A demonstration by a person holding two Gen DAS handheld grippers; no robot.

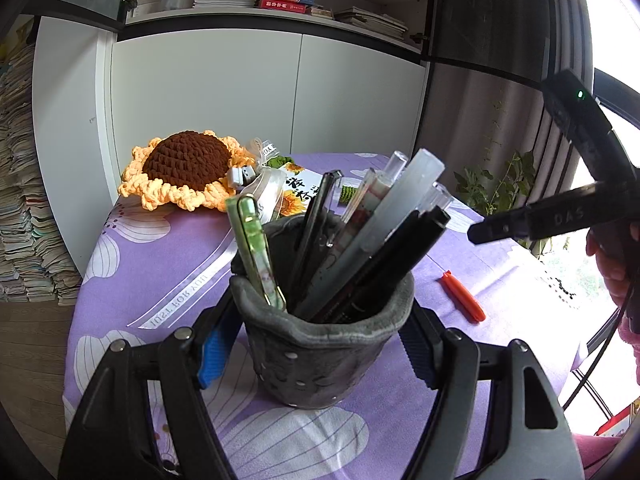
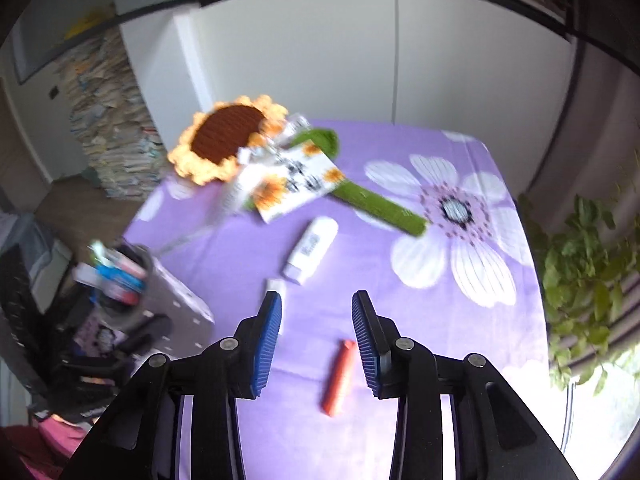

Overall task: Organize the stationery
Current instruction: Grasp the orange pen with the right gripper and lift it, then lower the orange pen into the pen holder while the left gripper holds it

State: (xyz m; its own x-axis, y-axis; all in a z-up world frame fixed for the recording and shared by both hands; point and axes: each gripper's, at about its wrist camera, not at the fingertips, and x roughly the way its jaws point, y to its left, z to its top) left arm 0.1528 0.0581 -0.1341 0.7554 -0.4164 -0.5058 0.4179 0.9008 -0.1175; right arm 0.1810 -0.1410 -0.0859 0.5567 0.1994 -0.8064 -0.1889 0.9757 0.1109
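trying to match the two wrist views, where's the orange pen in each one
Left wrist: the orange pen lies on the purple cloth, right of the grey pen holder.
Right wrist: low centre, on the cloth between the right gripper fingers, untouched.
Shared landmark: the crocheted sunflower at the table's far end.

Daylight floods in from the window (image 1: 624,128) on the right — glare bleaches the tablecloth's (image 1: 520,264) right edge; right wrist view smeared, corners vignetted black.
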